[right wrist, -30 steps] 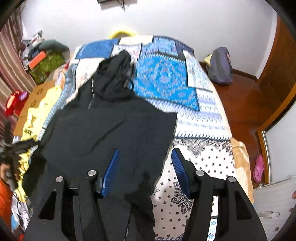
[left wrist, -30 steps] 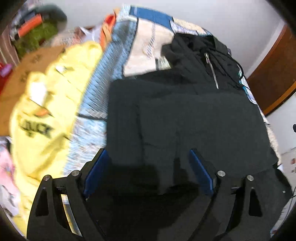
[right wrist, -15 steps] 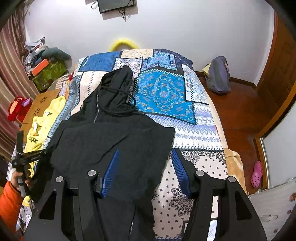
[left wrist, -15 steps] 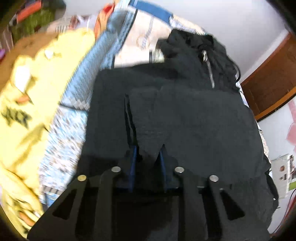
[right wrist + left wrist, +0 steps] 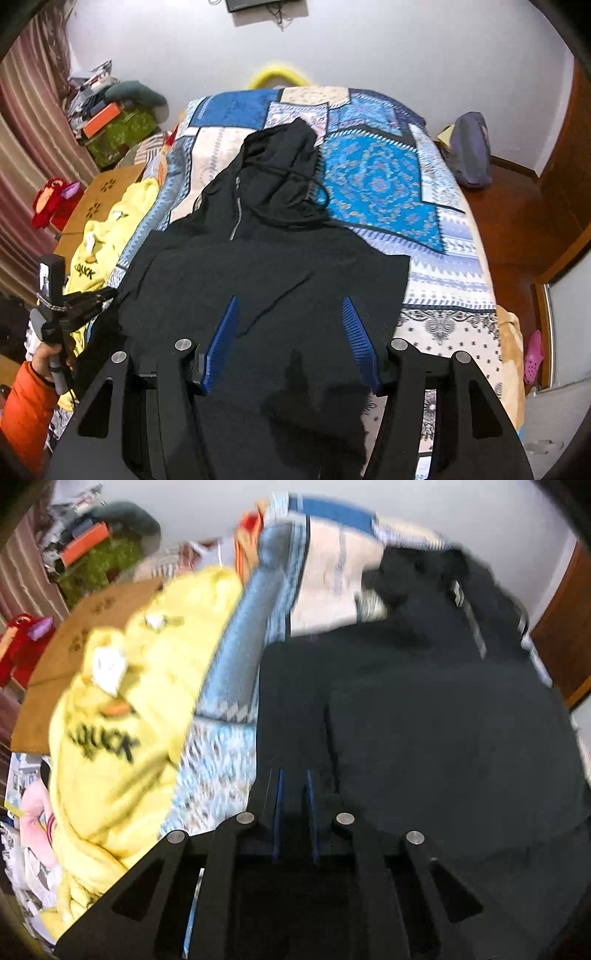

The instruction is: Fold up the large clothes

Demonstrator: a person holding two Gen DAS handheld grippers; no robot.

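Note:
A black zip hoodie (image 5: 266, 266) lies spread on the patterned blue bedcover (image 5: 380, 184), hood toward the far wall. In the left wrist view my left gripper (image 5: 293, 786) sits at the hoodie's (image 5: 424, 720) left edge. Its jaws are closing the last bit, and the blue pads pinch a fold of black fabric. The right wrist view shows that same left gripper (image 5: 85, 299) at the bed's left side, held by a hand in an orange sleeve (image 5: 26, 406). My right gripper (image 5: 288, 332) hovers open above the hoodie's lower middle, with nothing between its fingers (image 5: 221, 339).
A yellow garment (image 5: 122, 720) with black lettering drapes over a cardboard box (image 5: 103, 192) left of the bed. Boxes and clutter (image 5: 110, 122) pile in the far left corner. A purple backpack (image 5: 469, 151) sits on the wooden floor right of the bed, near a pink shoe (image 5: 533, 350).
My left gripper went from wide open to shut on the hoodie's left edge. The right gripper drew back from the hoodie, so more of the bed and wall shows.

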